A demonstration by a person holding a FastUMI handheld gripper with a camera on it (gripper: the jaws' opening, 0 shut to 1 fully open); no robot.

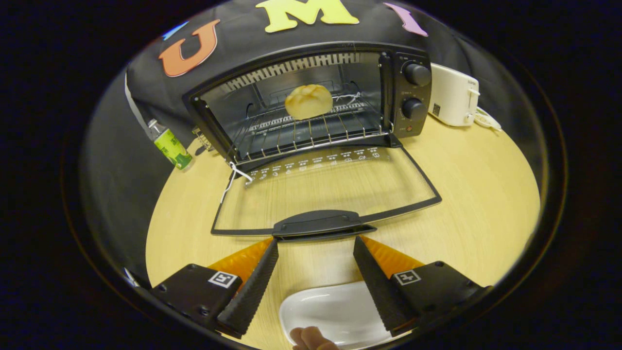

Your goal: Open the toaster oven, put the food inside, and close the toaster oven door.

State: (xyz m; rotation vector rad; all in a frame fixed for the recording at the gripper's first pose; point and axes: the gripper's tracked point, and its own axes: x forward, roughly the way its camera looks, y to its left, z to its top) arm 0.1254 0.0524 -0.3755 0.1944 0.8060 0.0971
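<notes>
Your gripper (316, 243) fingers are spread with nothing between them, lined up just short of the black door handle (323, 224). Beyond them, the golden round bun (308, 101) sits on the toaster oven (311, 97) rack, so closing remains.

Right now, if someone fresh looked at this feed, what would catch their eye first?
The toaster oven gapes wide, its glass door folded flat onto the wooden table, and a golden bread roll sits on the wire rack inside. The gripper is open, its fingers flanking the door handle just ahead without touching it. Between the fingers, nearer the camera, lies an empty white dish.
</notes>
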